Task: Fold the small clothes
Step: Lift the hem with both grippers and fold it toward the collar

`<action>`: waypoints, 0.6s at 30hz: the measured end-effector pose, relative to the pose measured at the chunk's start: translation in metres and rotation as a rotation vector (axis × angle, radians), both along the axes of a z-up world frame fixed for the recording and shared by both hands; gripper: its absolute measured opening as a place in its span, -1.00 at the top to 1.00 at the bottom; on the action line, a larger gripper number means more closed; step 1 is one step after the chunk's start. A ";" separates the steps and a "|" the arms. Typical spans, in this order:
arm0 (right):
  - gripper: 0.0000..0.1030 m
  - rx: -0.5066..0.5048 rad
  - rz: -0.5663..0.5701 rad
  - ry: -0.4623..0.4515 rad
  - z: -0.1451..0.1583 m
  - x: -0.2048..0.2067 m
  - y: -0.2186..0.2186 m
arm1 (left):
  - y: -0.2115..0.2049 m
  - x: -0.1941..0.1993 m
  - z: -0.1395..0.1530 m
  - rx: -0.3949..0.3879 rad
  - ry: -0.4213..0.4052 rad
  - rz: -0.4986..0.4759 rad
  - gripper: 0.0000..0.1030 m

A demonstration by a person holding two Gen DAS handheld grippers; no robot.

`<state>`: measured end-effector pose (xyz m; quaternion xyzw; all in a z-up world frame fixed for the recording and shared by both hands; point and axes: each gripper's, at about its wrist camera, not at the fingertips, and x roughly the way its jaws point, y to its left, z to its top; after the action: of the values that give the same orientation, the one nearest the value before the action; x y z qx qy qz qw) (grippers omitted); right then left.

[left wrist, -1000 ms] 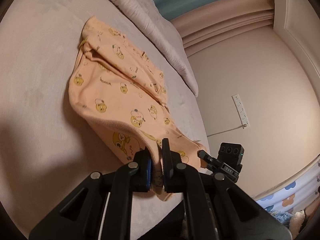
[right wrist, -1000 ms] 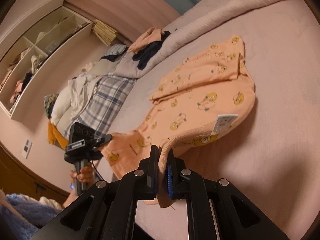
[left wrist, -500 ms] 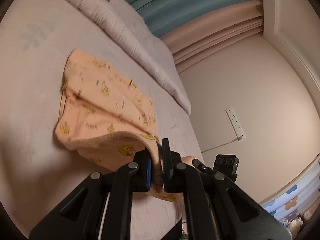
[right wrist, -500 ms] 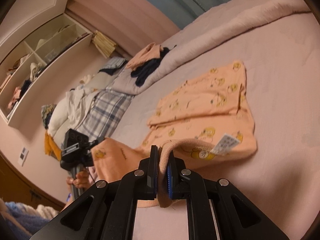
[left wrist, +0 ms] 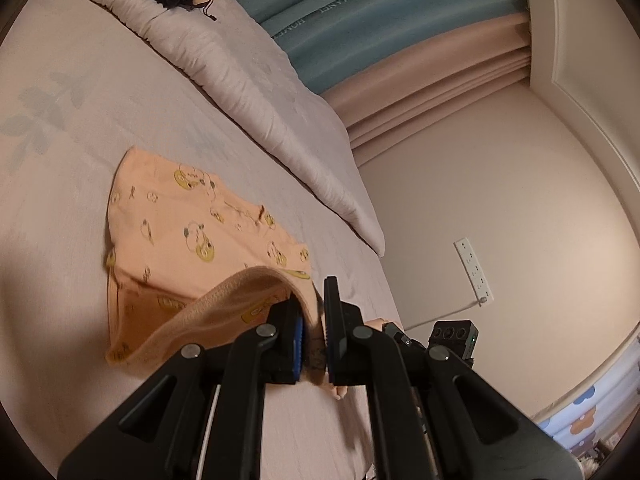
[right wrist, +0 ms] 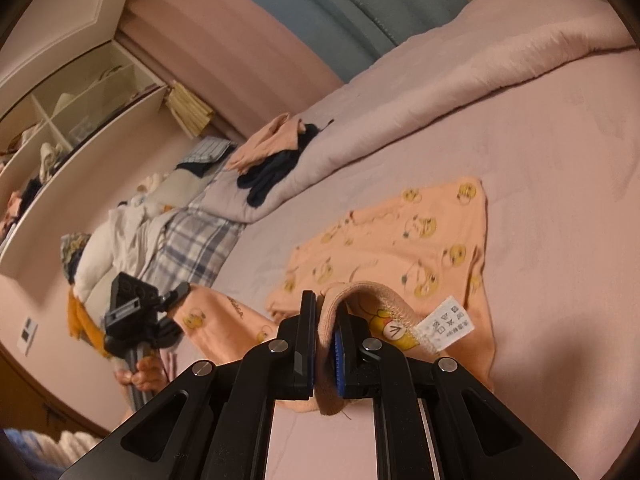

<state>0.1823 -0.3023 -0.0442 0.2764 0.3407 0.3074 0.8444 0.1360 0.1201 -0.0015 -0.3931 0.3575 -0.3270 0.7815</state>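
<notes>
Peach pyjama pants (left wrist: 188,236): waistband pinched by both left gripper (left wrist: 312,336) and right gripper (right wrist: 324,336); uneven travel over the bedsheet (right wrist: 560,160) skews the fold.

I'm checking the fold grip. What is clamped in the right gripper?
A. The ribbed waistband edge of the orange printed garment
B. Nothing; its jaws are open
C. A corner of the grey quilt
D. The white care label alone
A: the right gripper is shut on the orange garment's ribbed waistband; the care label hangs free beside it.
</notes>
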 end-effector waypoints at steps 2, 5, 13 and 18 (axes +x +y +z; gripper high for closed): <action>0.78 -0.001 -0.010 0.000 0.001 0.011 0.001 | 0.002 0.012 -0.001 -0.001 0.003 0.010 0.91; 0.78 0.002 -0.021 -0.004 0.002 0.026 0.001 | 0.003 0.031 -0.002 -0.005 0.005 0.025 0.91; 0.78 -0.022 -0.089 0.048 -0.004 0.072 0.000 | 0.005 0.089 -0.014 0.029 0.040 0.077 0.91; 0.78 -0.022 -0.141 0.158 -0.027 0.113 -0.001 | 0.003 0.130 -0.033 0.090 0.106 0.127 0.91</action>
<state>0.2956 -0.3035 -0.0713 0.3138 0.3895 0.2204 0.8374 0.2663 0.1233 -0.0343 -0.3961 0.3871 -0.2393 0.7975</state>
